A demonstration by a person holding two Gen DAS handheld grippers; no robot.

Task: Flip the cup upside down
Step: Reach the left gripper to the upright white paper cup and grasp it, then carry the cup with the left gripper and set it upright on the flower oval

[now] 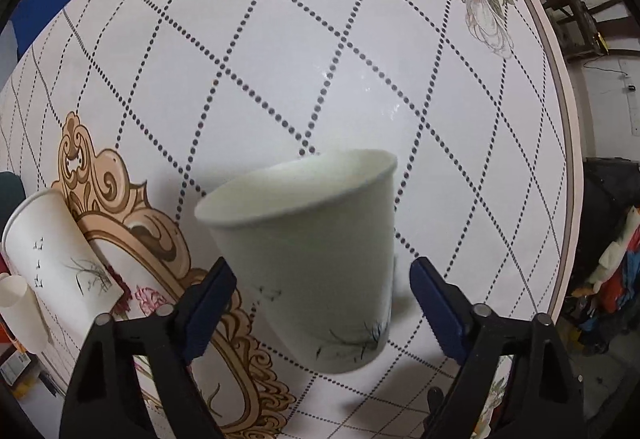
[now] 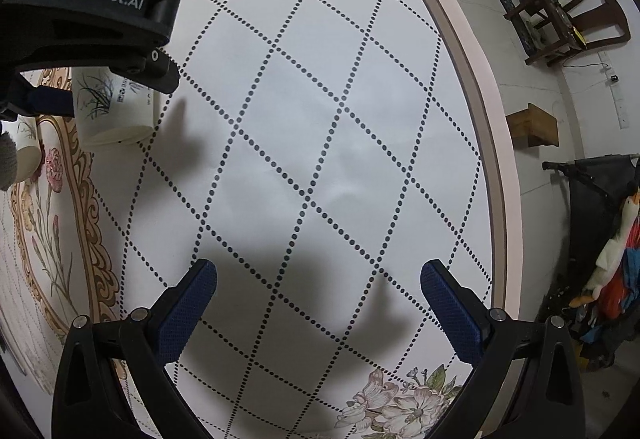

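Observation:
A white paper cup (image 1: 316, 259) with a grass print sits between the fingers of my left gripper (image 1: 322, 309), mouth facing away and upward, tilted. The blue pads (image 1: 208, 311) stand wide on both sides and do not touch it. In the right wrist view the same cup (image 2: 116, 107) shows with its rim downward under the left gripper body (image 2: 92, 19) at the upper left. My right gripper (image 2: 318, 313) is open and empty above the patterned tablecloth (image 2: 320, 119).
A second paper cup (image 1: 56, 259) lies tilted at the left, with another white cup (image 1: 20, 315) beside it. The table's pink edge (image 2: 480, 99) curves along the right. A wooden chair (image 2: 560, 23) and clutter stand on the floor beyond.

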